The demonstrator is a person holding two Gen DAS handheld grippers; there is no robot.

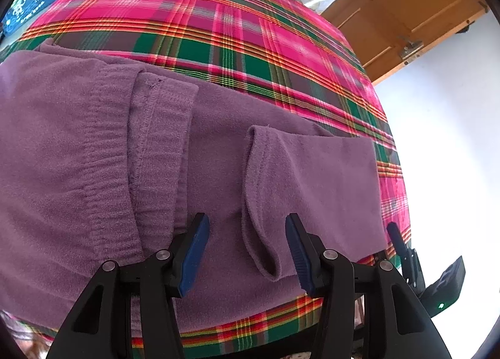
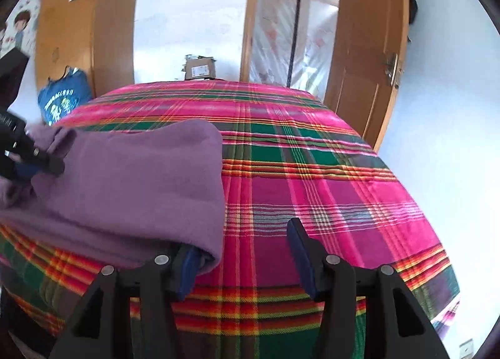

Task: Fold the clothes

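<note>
White walls and a wooden door point(image 2: 359, 55) frame a bed under a pink, green and red plaid cover point(image 2: 312, 177). On its near part lies the purple fleece garment point(image 1: 103, 152), partly folded, one flap point(image 1: 312, 177) turned over the top. A blue printed bag point(image 2: 64, 99) sits by the far left corner, a cardboard box point(image 2: 200, 68) beyond the far edge. The left gripper point(image 1: 247, 252) hovers over the fleece, fingers spread, holding nothing. The right gripper point(image 2: 243, 259) sits at the fleece's right edge, fingers apart, the cloth draped over its left finger.
</note>
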